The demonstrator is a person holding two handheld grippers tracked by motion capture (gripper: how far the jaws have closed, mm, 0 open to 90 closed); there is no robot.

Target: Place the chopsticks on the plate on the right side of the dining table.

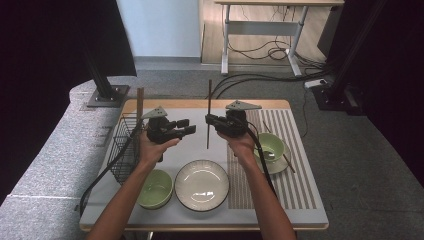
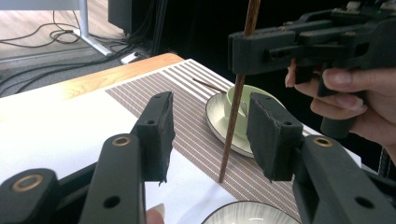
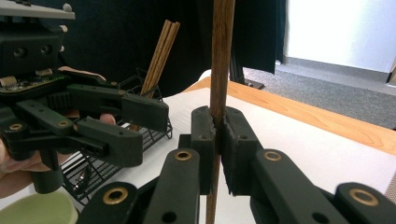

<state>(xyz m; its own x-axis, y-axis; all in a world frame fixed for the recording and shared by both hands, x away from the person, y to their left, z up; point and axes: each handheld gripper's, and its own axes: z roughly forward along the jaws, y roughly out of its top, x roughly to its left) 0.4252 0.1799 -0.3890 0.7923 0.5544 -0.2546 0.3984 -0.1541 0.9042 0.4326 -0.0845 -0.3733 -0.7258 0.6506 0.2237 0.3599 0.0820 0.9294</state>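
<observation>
The right tool (image 1: 210, 119) has its two black padded jaws pressed tight on a single chopstick (image 1: 209, 114), a thin, straight, dark brown wooden stick with a smooth, faintly grained surface. It stands upright in the air above the middle of the desk (image 1: 150, 212), its lower tip hanging clear of the white top, just behind the round plate (image 1: 202, 184). In the right gripper view the stick (image 3: 219, 70) runs straight up between the pads, gripped a little below its middle.

The left tool (image 1: 187, 126) is held level just to the left of the stick, its jaws spread wide and holding nothing. In the left gripper view the stick (image 2: 236, 107) rises in the gap between the two rough foam-faced pads (image 2: 161, 135), nearer the right-hand one, touching neither as far as I can see.

The plate is pale and glossy with a dark rim and fine ribbing. To its left sits a smooth light green bowl (image 1: 156, 189). On the striped brown-and-white mat (image 1: 295, 175) at the right, a green cup (image 1: 270, 146) sits on a saucer, with another chopstick (image 1: 286, 159) lying across it. At the desk's left edge is a black wire basket (image 1: 122, 150) with more brown chopsticks (image 3: 159, 56) leaning in it.
</observation>
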